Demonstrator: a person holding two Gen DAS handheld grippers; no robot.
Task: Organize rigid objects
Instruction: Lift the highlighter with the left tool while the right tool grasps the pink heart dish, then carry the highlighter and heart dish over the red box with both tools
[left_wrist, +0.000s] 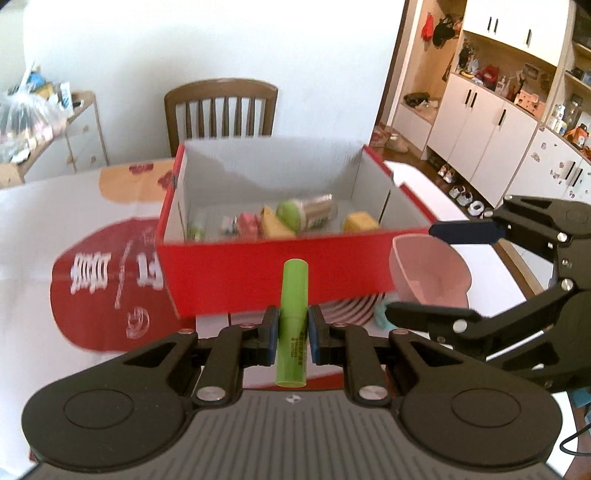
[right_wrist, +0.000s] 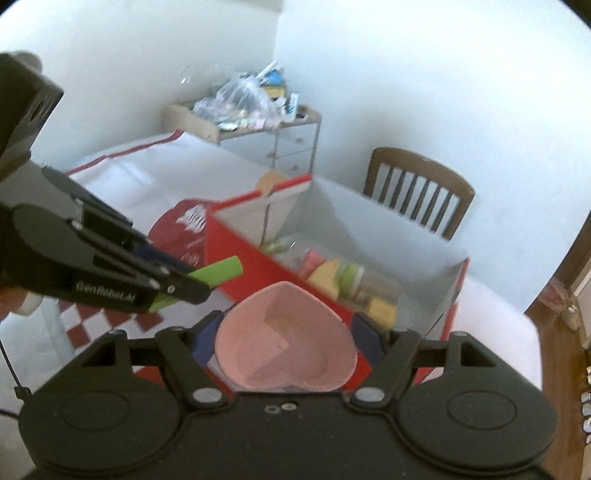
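My left gripper (left_wrist: 291, 328) is shut on a green cylindrical battery (left_wrist: 293, 325), held upright just in front of the red cardboard box (left_wrist: 258, 273). The battery also shows in the right wrist view (right_wrist: 221, 275), in the left gripper (right_wrist: 177, 284). My right gripper (right_wrist: 288, 332) is shut on a pink heart-shaped dish (right_wrist: 284, 336), held near the box's front right corner. The dish (left_wrist: 428, 269) and the right gripper (left_wrist: 436, 273) show at the right of the left wrist view. The box (right_wrist: 258, 266) holds several small items, among them a green-lidded jar (left_wrist: 295, 216) and yellow blocks (left_wrist: 360, 221).
The table carries a white and red cloth (left_wrist: 92, 266). A striped plate (left_wrist: 347, 310) lies under the box's front edge. A wooden chair (left_wrist: 221, 110) stands behind the box. A small drawer unit with bags (right_wrist: 258, 122) is at the wall. White cabinets (left_wrist: 498, 110) stand at the right.
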